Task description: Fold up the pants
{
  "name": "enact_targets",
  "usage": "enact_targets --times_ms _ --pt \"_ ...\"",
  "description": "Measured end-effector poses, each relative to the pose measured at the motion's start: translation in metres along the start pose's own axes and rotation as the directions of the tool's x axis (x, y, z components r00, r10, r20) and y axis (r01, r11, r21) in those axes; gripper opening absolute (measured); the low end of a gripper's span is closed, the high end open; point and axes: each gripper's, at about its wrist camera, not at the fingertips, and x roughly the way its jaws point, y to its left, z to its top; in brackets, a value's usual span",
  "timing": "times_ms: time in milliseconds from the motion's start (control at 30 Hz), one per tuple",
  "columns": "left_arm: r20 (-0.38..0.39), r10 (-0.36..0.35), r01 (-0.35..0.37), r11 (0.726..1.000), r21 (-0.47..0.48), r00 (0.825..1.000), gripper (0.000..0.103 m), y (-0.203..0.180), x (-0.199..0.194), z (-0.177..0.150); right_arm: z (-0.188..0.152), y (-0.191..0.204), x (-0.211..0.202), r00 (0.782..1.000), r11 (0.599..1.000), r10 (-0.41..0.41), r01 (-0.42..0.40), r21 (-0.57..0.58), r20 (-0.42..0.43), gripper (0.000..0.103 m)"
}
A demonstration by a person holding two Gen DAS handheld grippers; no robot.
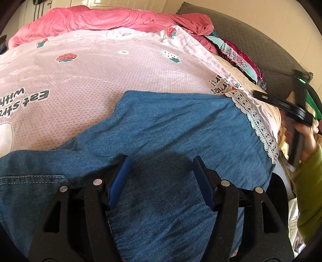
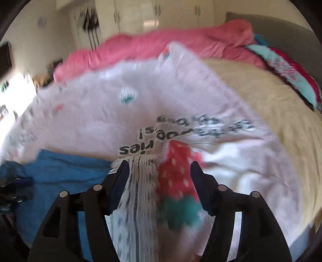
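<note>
The blue denim pants [image 1: 165, 129] lie spread on a pink strawberry-print sheet [image 1: 100, 66] on the bed, one leg reaching toward the sheet's lace edge [image 1: 255, 121]. My left gripper [image 1: 160, 161] is open just above the pants, its blue pads apart with nothing between them. My right gripper [image 2: 160, 165] is open over the sheet's lace edge [image 2: 136, 181] and a strawberry print, right of the pants [image 2: 60, 171]; this view is blurred. The right gripper also shows in the left wrist view [image 1: 261, 95] at the bed's right side.
A rumpled pink blanket [image 1: 96, 18] lies at the far end of the bed. Colourful folded clothes [image 1: 237, 52] sit by a dark grey headboard [image 1: 261, 36]. A beige cover [image 2: 271, 104] shows beside the sheet. Wardrobe doors [image 2: 157, 12] stand behind.
</note>
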Motion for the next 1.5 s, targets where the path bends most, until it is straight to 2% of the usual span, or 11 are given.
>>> enact_targets --times_ms 100,233,267,467,567,700,967,1067,1167,1300,1500 --pt "0.009 0.015 -0.016 1.000 0.011 1.000 0.064 -0.004 -0.008 0.000 -0.026 0.013 -0.032 1.000 0.999 0.016 -0.016 -0.038 0.014 0.062" --pt "0.107 0.125 -0.131 0.990 0.052 0.986 0.071 -0.003 -0.047 0.008 -0.063 0.053 -0.058 0.998 0.986 0.068 -0.066 -0.154 0.013 0.062" --pt "0.134 0.161 -0.169 0.985 0.047 0.978 0.078 0.001 -0.059 0.009 -0.068 0.064 -0.059 0.997 0.982 0.081 -0.079 -0.170 0.007 0.062" --pt "0.068 0.309 -0.305 0.950 -0.067 0.949 0.081 0.049 -0.082 -0.031 -0.089 0.086 -0.040 0.997 0.971 0.017 -0.036 -0.236 -0.079 0.062" --pt "0.048 0.325 -0.318 0.942 -0.110 0.945 0.075 0.067 -0.092 -0.043 -0.099 0.078 -0.029 0.989 0.976 -0.044 0.013 -0.219 -0.138 0.062" --pt "0.055 0.315 -0.306 0.942 -0.136 0.947 0.075 0.075 -0.099 -0.047 -0.103 0.076 -0.033 0.987 0.973 -0.057 0.021 -0.228 -0.152 0.062" --pt "0.074 0.324 -0.315 0.942 -0.118 0.943 0.075 0.075 -0.091 -0.052 -0.114 0.066 -0.030 0.992 0.981 -0.028 0.003 -0.192 -0.126 0.062" --pt "0.094 0.341 -0.332 0.938 -0.095 0.935 0.075 0.069 -0.092 -0.055 -0.114 0.067 -0.035 0.992 0.980 -0.028 0.004 -0.197 -0.120 0.062" --pt "0.115 0.374 -0.366 0.927 -0.085 0.920 0.076 0.054 -0.102 -0.054 -0.111 0.065 -0.050 0.995 0.988 0.016 -0.030 -0.150 -0.098 0.072" --pt "0.170 0.373 -0.383 0.924 0.025 0.912 0.080 0.011 -0.116 -0.058 -0.112 0.069 -0.076 0.998 0.990 0.051 -0.056 -0.131 -0.041 0.073" --pt "0.099 0.312 -0.320 0.944 0.080 0.945 0.082 -0.017 -0.100 -0.072 -0.112 0.096 -0.072 0.993 0.981 0.096 -0.106 -0.165 -0.067 0.076"
